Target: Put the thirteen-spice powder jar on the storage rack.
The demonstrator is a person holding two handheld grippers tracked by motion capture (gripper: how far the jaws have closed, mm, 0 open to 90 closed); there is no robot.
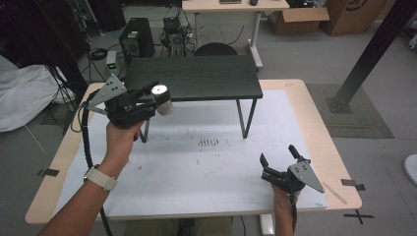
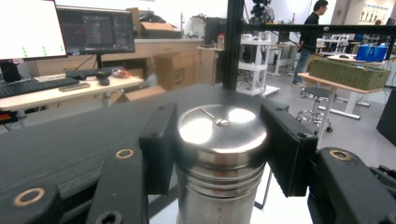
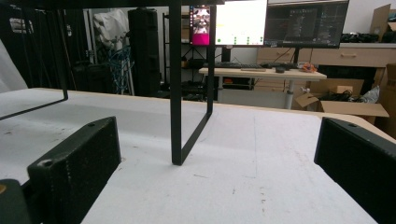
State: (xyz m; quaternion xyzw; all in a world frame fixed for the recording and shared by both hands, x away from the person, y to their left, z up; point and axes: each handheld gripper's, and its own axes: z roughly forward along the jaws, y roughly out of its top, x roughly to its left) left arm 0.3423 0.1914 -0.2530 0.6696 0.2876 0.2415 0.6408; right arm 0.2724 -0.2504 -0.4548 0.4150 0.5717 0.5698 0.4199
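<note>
Left claw clamped on a steel canister, pads pressed against both sides just under its shiny lid. Held upright in the air, canister raised at the near left corner of the black shelf, clear of the white mat below. From the left gripper view, lid at about the height of the dark shelf top. Right claw spread wide, nothing between the jaws, resting low over the mat near the bench's front right edge, well apart from the canister. In the right gripper view, aimed toward the shelf's thin black leg standing on the mat.
</note>
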